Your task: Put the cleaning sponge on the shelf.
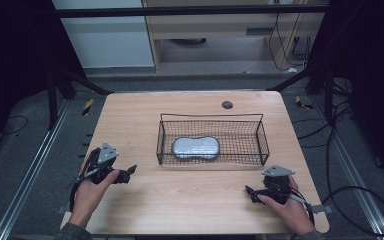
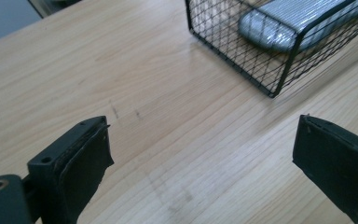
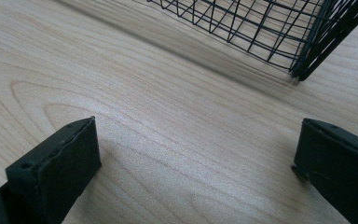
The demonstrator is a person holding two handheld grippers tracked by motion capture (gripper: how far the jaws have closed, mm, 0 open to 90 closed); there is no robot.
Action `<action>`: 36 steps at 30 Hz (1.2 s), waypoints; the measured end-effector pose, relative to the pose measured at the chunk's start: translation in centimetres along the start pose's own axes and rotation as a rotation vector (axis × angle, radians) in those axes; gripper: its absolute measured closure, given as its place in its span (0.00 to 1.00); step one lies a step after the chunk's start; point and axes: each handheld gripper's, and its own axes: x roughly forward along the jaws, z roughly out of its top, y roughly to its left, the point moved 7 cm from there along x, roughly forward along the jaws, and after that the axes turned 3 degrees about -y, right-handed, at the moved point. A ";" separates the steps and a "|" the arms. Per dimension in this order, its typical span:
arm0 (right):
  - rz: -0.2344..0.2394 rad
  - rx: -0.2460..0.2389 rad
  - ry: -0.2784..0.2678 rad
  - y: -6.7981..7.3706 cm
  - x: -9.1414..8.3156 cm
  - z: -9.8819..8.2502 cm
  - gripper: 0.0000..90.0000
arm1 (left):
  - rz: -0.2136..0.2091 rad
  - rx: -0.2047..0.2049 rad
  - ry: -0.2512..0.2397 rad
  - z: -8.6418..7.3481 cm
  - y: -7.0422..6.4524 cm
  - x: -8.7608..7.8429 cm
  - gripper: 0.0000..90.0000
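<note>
I see the pouch (image 1: 196,148) lying in the basket (image 1: 260,131), mid-table (image 1: 130,115). Left gripper (image 1: 130,171) sits front-left of it, right gripper (image 1: 250,192) front-right.

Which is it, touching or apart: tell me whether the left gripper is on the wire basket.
Apart. The left gripper view shows bare table between the open left gripper and the wire basket's corner; the high view shows the same gap.

Light wood surface (image 1: 190,195) with a round dark grommet hole (image 1: 227,105) near the far edge. Grey floor around it, black cables (image 1: 350,200) trailing at right, yellow-black tape marks (image 1: 87,106), pale cabinet (image 1: 110,35) behind.
</note>
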 end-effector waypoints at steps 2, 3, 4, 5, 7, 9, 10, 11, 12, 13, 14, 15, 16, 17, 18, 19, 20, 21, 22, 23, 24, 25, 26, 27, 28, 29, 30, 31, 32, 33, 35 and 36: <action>0.000 0.000 0.000 0.0 0.0 0.0 0.00 | 0.008 -0.011 0.011 -0.6 0.4 0.3 0.04; 0.000 0.000 0.000 0.0 0.0 0.0 0.00 | 0.011 -0.017 0.018 -0.9 0.6 0.5 0.04; 0.000 0.000 0.000 0.0 0.0 0.0 0.00 | 0.015 -0.023 0.020 -1.2 0.7 0.7 0.04; 0.000 0.000 0.000 0.0 0.0 0.0 0.00 | 0.020 -0.033 0.037 -1.8 1.0 1.1 0.04; 0.000 0.000 0.000 0.0 0.0 0.0 0.00 | 0.021 -0.036 0.041 -2.1 1.1 1.3 0.04; 0.000 0.002 0.000 0.0 0.0 0.0 0.00 | 0.021 -0.045 0.052 -2.7 1.4 1.7 0.04; 0.000 0.002 0.000 0.0 0.0 0.0 0.00 | 0.021 -0.048 0.055 -2.9 1.4 1.8 0.04; 0.000 0.002 0.000 0.0 0.0 0.0 0.00 | 0.022 -0.051 0.060 -3.0 1.5 1.9 0.04; 0.000 0.000 0.000 0.0 0.0 0.0 0.00 | 0.023 -0.055 0.061 -3.2 1.6 2.1 0.04; 0.000 0.000 0.000 0.0 0.0 0.0 0.00 | 0.025 -0.057 0.067 -3.3 1.7 2.2 0.04; 0.000 -0.001 0.000 0.0 0.0 0.0 0.00 | 0.025 -0.061 0.068 -3.5 1.7 2.4 0.04; 0.000 0.000 0.000 0.0 0.0 0.0 0.00 | 0.027 -0.066 0.070 -3.5 1.8 2.6 0.04; 0.000 0.000 0.000 0.0 0.0 0.0 0.00 | 0.022 -0.068 0.071 -3.6 1.8 2.7 0.04; 0.000 0.000 0.000 0.0 0.0 0.0 0.00 | 0.022 -0.074 0.072 -3.7 1.9 2.9 0.04; 0.000 0.000 0.000 0.0 0.0 0.0 0.00 | 0.022 -0.077 0.076 -3.8 1.9 3.1 0.04; 0.000 0.000 0.000 0.0 0.0 0.0 0.00 | 0.022 -0.082 0.083 -4.0 2.0 3.3 0.04; 0.000 0.000 0.000 0.0 0.0 0.0 0.00 | 0.021 -0.088 0.084 -4.0 2.1 3.5 0.04; 0.000 0.001 0.000 0.0 0.0 0.0 0.00 | 0.019 -0.092 0.088 -4.2 2.1 3.6 0.04; 0.000 0.000 0.000 0.0 0.0 0.0 0.00 | 0.020 -0.098 0.090 -4.3 2.2 3.8 0.04; 0.000 -0.001 0.000 0.0 0.0 0.0 0.00 | 0.018 -0.101 0.098 -4.4 2.2 4.0 0.04; 0.000 -0.001 0.000 0.0 0.0 0.0 0.00 | 0.015 -0.107 0.101 -4.5 2.3 4.1 0.04; 0.000 -0.001 0.000 0.0 0.0 0.0 0.00 | 0.012 -0.117 0.103 -4.6 2.4 4.3 0.04; 0.000 -0.001 0.000 0.0 0.0 0.0 0.00 | 0.009 -0.127 0.106 -4.8 2.4 4.4 0.04; 0.000 -0.001 0.000 0.0 0.0 0.0 0.00 | 0.010 -0.140 0.108 -4.9 2.5 4.6 0.04; 0.000 0.000 0.000 0.0 0.0 0.0 0.00 | 0.012 -0.148 0.112 -5.0 2.6 4.7 0.04; 0.000 0.002 0.000 0.0 0.0 0.0 0.00 | 0.014 -0.150 0.117 -5.2 2.7 4.8 0.04; 0.000 0.002 0.000 0.0 0.0 0.0 0.00 | 0.014 -0.155 0.121 -5.3 2.8 4.9 0.04; 0.000 0.001 0.001 0.0 0.0 0.0 0.00 | 0.015 -0.155 0.127 -5.4 2.8 5.0 0.04; 0.000 0.002 0.000 0.0 0.0 0.0 0.00 | 0.016 -0.159 0.131 -5.5 2.8 5.1 0.04; 0.001 0.001 0.001 0.0 0.0 0.0 0.00 | 0.019 -0.162 0.135 -5.7 2.8 5.2 0.04; 0.001 -0.002 0.000 0.0 0.0 0.0 0.00 | 0.011 -0.179 0.131 -5.8 2.9 5.3 0.03; 0.001 -0.002 0.000 0.0 0.0 0.0 0.00 | 0.011 -0.182 0.129 -5.8 2.9 5.3 0.02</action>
